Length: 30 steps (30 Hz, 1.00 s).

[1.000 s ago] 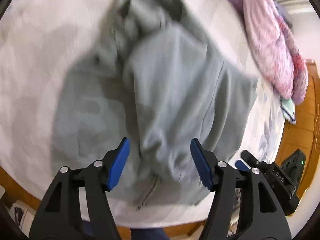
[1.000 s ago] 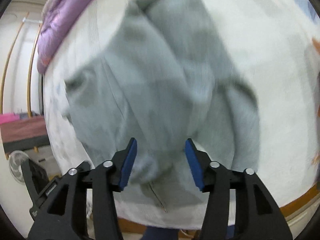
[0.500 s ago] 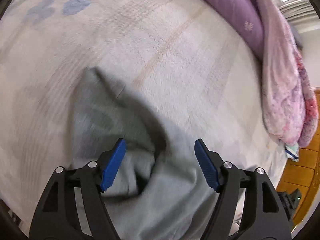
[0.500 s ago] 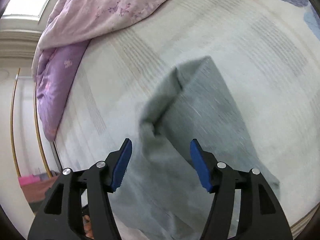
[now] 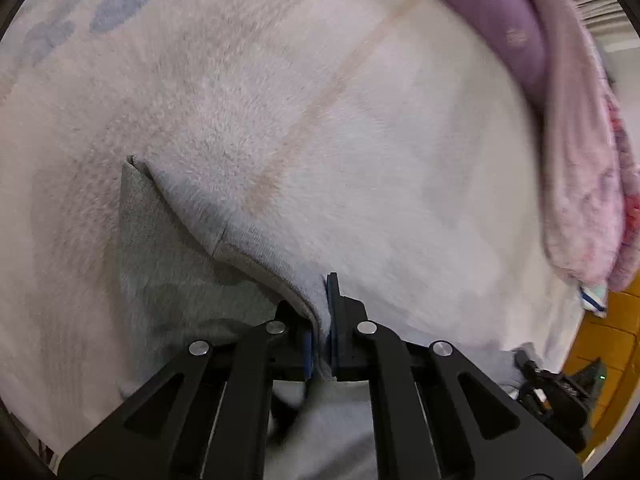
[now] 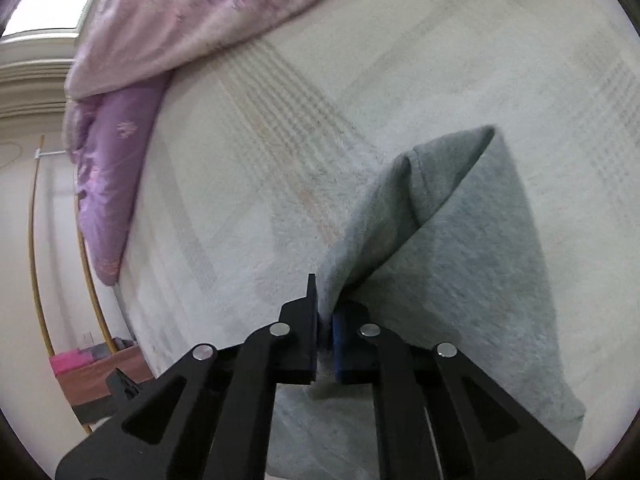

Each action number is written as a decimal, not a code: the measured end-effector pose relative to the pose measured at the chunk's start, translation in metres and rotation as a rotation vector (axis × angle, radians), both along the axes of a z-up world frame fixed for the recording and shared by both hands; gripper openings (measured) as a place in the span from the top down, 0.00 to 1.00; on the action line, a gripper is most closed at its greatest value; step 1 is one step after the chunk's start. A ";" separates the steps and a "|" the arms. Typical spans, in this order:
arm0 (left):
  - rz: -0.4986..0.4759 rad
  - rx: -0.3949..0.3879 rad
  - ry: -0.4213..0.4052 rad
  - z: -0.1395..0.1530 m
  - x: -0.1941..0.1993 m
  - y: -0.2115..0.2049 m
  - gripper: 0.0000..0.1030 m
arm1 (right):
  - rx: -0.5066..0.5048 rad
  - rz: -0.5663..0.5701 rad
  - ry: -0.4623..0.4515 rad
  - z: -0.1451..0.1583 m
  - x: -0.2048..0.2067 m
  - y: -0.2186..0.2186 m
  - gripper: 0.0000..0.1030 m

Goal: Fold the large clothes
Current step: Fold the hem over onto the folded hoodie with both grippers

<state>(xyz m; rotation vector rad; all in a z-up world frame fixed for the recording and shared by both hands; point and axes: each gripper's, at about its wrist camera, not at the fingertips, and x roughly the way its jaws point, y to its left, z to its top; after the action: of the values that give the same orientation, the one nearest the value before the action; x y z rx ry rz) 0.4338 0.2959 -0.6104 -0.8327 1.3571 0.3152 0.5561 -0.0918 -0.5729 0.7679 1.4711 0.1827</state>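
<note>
Both grippers are clamped on the grey sweatshirt [image 6: 472, 248]. Left gripper [image 5: 320, 344] has its jaws pinched narrow on a ribbed edge of it. Right gripper [image 6: 325, 330] is the same, jaws closed on a bunched fold. The garment lies on the bed [image 5: 360, 140], on the pale fleece cover towards the near edge, with one peaked corner standing up (seen from both wrists). A pink quilt [image 6: 192, 12] and a purple pillow [image 6: 108, 168] are heaped along the far side, well apart from it.

Step in hand looks like lifting and spreading for the fold. To do it well: keep both grips level, pull the hands apart until the held edge goes taut, then lay it flat without dragging the fleece. Risk is thin grip, so the fabric could slip out.
</note>
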 end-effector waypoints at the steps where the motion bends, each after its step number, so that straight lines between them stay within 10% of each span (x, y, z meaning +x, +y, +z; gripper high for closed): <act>1: -0.010 -0.007 -0.024 0.013 -0.007 0.000 0.95 | 0.016 0.009 -0.015 0.010 -0.007 -0.003 0.96; 8: -0.021 -0.081 -0.126 0.085 -0.078 -0.005 0.95 | 0.080 0.088 -0.091 0.080 -0.066 -0.026 0.96; 15: -0.026 -0.115 -0.049 0.114 -0.181 -0.023 0.95 | 0.061 0.155 0.014 0.107 -0.164 -0.039 0.96; 30: 0.100 -0.156 0.234 -0.012 -0.347 -0.028 0.95 | -0.123 0.119 0.321 -0.031 -0.312 -0.072 0.96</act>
<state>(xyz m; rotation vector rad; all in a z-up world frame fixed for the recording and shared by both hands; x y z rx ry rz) 0.0870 0.2679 -0.6223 -1.0193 1.5758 0.3982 0.2436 -0.1643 -0.6036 0.6298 1.8165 0.0596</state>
